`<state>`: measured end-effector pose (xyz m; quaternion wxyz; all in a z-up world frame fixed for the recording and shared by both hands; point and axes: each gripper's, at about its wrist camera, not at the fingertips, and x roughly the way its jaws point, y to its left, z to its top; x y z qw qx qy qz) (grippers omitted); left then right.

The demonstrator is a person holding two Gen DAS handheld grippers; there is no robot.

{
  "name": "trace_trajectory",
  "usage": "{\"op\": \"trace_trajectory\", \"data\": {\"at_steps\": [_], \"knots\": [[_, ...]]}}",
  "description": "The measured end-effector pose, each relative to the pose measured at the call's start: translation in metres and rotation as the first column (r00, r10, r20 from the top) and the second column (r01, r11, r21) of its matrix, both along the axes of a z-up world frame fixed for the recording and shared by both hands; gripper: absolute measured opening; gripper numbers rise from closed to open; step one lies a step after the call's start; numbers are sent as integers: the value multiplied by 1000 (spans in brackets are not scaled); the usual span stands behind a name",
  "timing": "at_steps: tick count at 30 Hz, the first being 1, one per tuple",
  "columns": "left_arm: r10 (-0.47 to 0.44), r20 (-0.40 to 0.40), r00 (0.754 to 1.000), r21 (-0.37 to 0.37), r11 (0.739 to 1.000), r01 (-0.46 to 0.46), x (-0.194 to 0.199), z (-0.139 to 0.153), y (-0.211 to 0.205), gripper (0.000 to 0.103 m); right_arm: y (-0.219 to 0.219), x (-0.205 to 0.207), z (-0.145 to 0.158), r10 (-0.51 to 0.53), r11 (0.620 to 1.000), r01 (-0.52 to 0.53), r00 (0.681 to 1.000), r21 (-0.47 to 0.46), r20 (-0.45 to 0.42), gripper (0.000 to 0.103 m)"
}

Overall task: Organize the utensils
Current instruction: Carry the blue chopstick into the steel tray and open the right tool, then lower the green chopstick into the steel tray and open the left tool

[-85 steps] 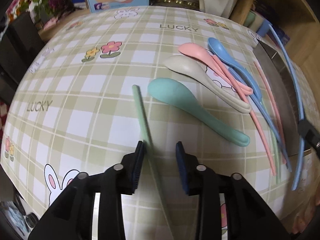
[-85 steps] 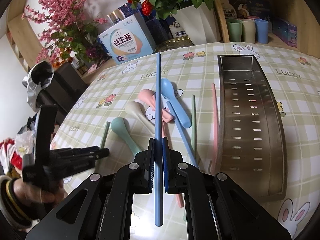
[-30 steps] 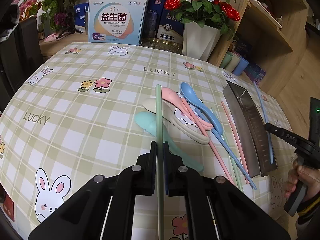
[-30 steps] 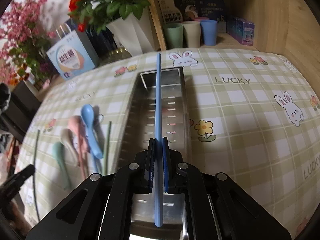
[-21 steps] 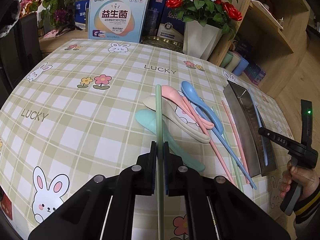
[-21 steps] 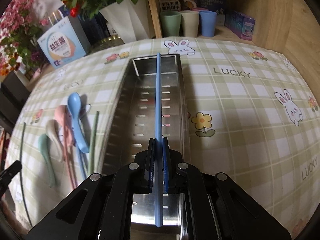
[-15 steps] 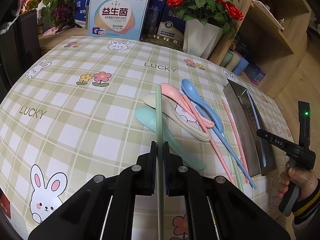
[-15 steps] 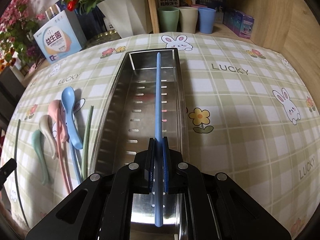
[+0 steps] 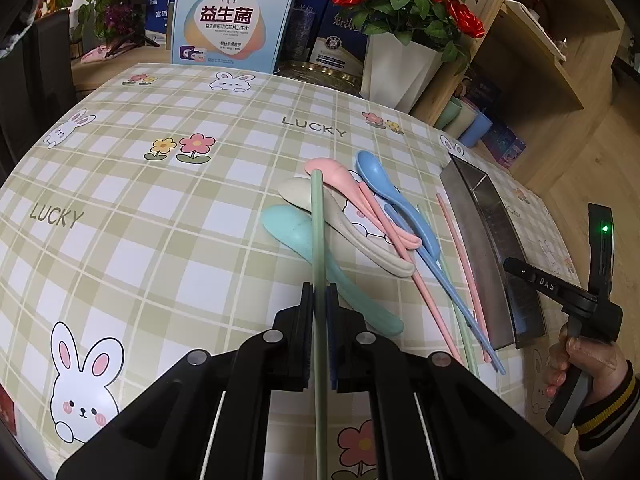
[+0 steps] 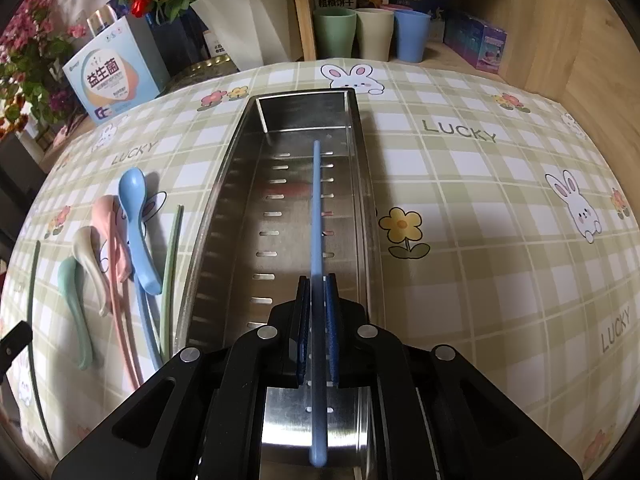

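Right wrist view: right claw [image 10: 318,316] clenched on blue chopstick [image 10: 317,216], poised lengthwise over steel tray [image 10: 224,184]. Lower it flat before letting go. Left claw [image 9: 319,320] grasps green chopstick [image 9: 318,232] above worktop [image 9: 120,220].

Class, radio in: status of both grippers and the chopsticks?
Left hand-held gripper shut on green chopstick. Right hand-held gripper shut on blue chopstick, over steel tray. Nothing obstructing.

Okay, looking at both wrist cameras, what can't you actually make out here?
- Green chopstick, left wrist view: its near end runs off the bottom edge.
- Metal tray, right wrist view: its near end is hidden behind the right gripper.
- Blue chopstick: whether it touches the tray floor.
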<state>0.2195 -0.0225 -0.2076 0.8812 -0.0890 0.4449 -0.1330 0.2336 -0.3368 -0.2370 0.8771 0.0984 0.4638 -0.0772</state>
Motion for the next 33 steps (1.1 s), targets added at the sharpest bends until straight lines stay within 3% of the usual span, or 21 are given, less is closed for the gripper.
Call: {"op": "trace_trajectory", "data": {"at_steps": [11, 14, 15, 16, 23, 26, 33], "knots": [[-36, -22, 999, -18, 999, 36, 8, 16, -13, 6, -11, -23, 25, -40, 999, 37, 994, 32, 104, 10], [-64, -20, 998, -22, 998, 63, 12, 26, -28, 6, -24, -31, 28, -69, 996, 62, 991, 57, 119, 27], [-73, -21, 997, -26, 997, 73, 13, 28, -34, 6, -27, -33, 28, -76, 996, 69, 989, 60, 126, 44], [-86, -22, 996, -30, 996, 85, 14, 31, -42, 6, -30, -35, 30, -83, 995, 76, 987, 59, 138, 50], [-151, -54, 987, -71, 987, 147, 29, 42, -99, 6, -61, -47, 24, -118, 989, 104, 985, 107, 128, 68], [-175, -63, 983, -94, 981, 169, 39, 45, -130, 6, -70, -51, 23, -122, 988, 108, 984, 109, 127, 84], [-202, -104, 974, -123, 974, 189, 65, 39, -199, 6, -93, -59, 20, -125, 989, 114, 985, 93, 119, 87]]}}
